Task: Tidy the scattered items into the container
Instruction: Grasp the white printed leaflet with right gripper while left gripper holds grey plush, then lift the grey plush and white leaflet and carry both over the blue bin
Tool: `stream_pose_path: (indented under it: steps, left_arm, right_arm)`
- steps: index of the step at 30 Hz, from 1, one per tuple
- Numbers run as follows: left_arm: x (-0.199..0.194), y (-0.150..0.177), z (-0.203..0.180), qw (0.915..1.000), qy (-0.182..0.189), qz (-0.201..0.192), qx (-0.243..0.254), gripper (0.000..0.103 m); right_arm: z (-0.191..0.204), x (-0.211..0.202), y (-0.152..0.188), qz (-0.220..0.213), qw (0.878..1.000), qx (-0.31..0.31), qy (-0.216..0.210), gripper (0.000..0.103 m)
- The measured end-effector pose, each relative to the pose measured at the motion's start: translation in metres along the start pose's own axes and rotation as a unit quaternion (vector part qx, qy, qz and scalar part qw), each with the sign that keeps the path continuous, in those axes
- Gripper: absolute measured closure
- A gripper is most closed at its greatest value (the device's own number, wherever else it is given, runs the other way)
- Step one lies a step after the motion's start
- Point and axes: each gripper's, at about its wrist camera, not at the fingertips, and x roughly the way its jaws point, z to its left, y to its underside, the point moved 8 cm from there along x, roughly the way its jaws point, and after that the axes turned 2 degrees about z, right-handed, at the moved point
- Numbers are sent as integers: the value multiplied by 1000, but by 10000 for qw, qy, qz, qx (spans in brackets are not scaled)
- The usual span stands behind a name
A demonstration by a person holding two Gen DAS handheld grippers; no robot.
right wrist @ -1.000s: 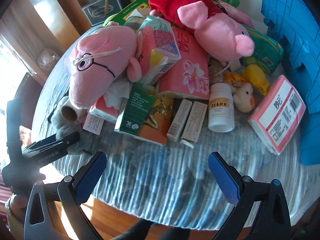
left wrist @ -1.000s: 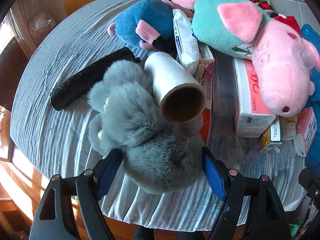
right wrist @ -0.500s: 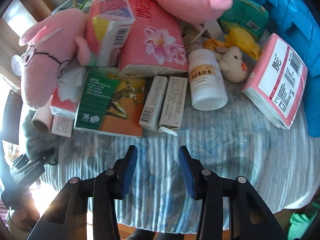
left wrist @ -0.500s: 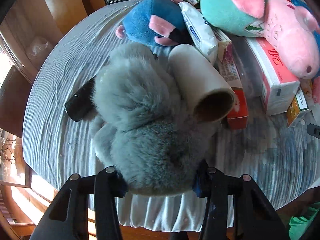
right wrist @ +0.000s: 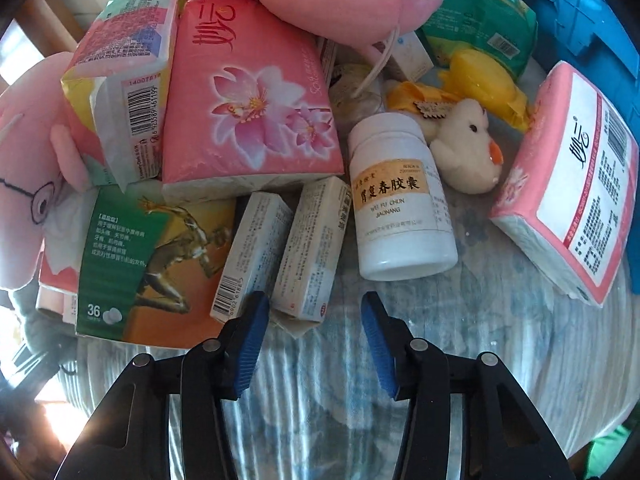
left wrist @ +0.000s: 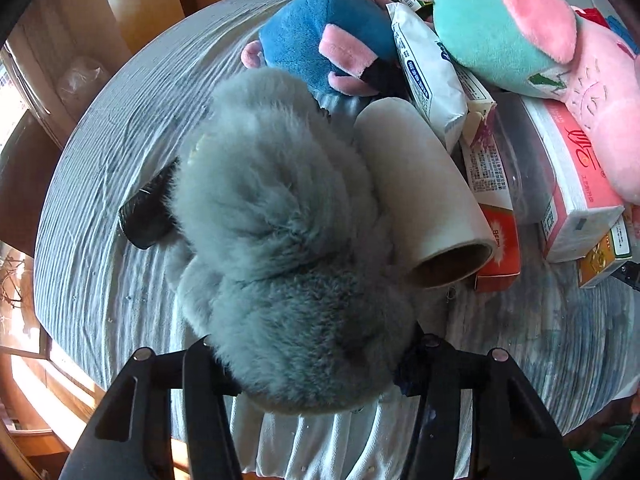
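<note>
Between the left gripper's (left wrist: 316,364) fingers sat the fluffy grey plush toy (left wrist: 288,240), its fur bulging over both pads; the jaws were opening slightly yet still pressed into its sides. Beside the toy lay a white roll on a cardboard core (left wrist: 428,196), touching the fur, and a black cylinder (left wrist: 146,216) poked out from under the toy's far side. Beyond them lay a blue plush (left wrist: 320,40), a teal-and-pink pig plush (left wrist: 532,40) and a pink tissue pack (left wrist: 576,184).

On the other side, the right gripper (right wrist: 316,340) hung partly apart with nothing between its blue pads (right wrist: 252,344), its jaws opening. Just ahead of it lay two small white medicine boxes (right wrist: 280,256) side by side, a white pill bottle (right wrist: 400,204) on its side, a green-and-orange box (right wrist: 152,264) and a small white duck toy (right wrist: 468,148). The blue plastic container (right wrist: 580,12) stood at the upper right edge.

Everything rested on a round table under a grey-blue ribbed cloth (left wrist: 100,160), with wooden furniture (left wrist: 80,16) behind.
</note>
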Motion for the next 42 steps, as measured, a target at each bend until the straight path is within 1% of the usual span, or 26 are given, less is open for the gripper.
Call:
stream_pose_path:
  steps: [2,4,5,7,9,11,12,14,15,16,18,19,20,21,22,24,27,30,31,32,33,38,39,40,42]
  left_arm:
    - [-4,-1,-1,10000,39,48,-38,51]
    - [-10,-4,-4,9998,155,-19,-85,51]
    - [-11,-7,-5,9998,175,-28,-90,51]
    - [-5,-11,-6,9999,78,56,-100,51]
    - [3,-12,-6,9998,21,142,-156,51]
    - [4,-15,-6,9998,22,75,-191,49]
    - [4,-16,-7,9998,8,48,-180,49]
    - [4,-16,-9,9999,-6,13,-169,49]
    - [4,-17,-9,9999,-3,-1,-172,49]
    - [4,-17,-9,9998,4,-10,-178,49]
    - [4,-18,-10,9998,20,-17,-187,49]
    - [4,-18,-10,9998,27,-16,-195,50]
    - [3,-19,-10,9998,28,-22,-200,54]
    - [3,-19,-10,9998,34,-22,-200,54]
    - [1,-18,-9,9998,48,-11,-210,55]
    - [1,-18,-10,9998,66,13,-202,56]
    - [1,-21,-11,9998,47,-20,-181,55]
    - [1,-25,-13,9999,27,0,-164,55]
    - [-4,-16,-7,9999,23,9,-137,55]
    - [-4,-16,-8,9999,17,16,-100,56]
    - [-6,-15,-8,10000,10,3,-73,57]
    - [-30,-10,-9,9997,113,-215,-59,58]
    - [-38,-11,-9,9995,122,-284,-48,58]
    - [-44,-10,1,9992,136,-374,-26,58]
    - [-63,-11,-1,9981,142,-590,45,58]
  right_arm:
    - [1,-1,-2,-25,10000,48,-11,55]
    - [6,-5,-6,-134,9999,-81,34,55]
    - [7,-3,-8,-119,9998,-131,80,55]
    - [4,5,-11,-21,10000,-66,54,53]
    - [3,7,-15,-44,10000,-79,37,53]
    - [5,9,-16,-66,9999,-90,-7,51]
    - [7,11,-16,-72,9999,-143,-14,47]
    - [12,16,-16,-65,9994,-304,121,42]
    - [14,19,-16,-72,9993,-335,148,35]
    - [16,21,-17,-76,9993,-333,149,33]
    - [18,25,-18,-84,9992,-329,201,33]
    - [18,27,-18,-81,9991,-329,255,37]
    - [17,28,-18,-66,9983,-383,442,45]
    - [15,29,-18,-67,9969,-477,622,66]
    - [15,29,-17,-60,9969,-507,602,75]
    - [14,30,-12,52,9971,-556,527,75]
    - [16,35,-7,113,9960,-707,541,74]
    - [21,41,-10,83,9962,-730,463,70]
    - [23,43,-12,53,9957,-778,497,72]
    - [24,45,-12,33,9948,-849,557,75]
    - [26,47,-12,45,9945,-886,553,76]
    - [31,45,1,120,9952,-916,317,76]
    - [31,42,4,120,9951,-938,277,76]
    - [32,39,6,101,9952,-946,238,76]
    - [34,33,7,41,9950,-985,167,76]
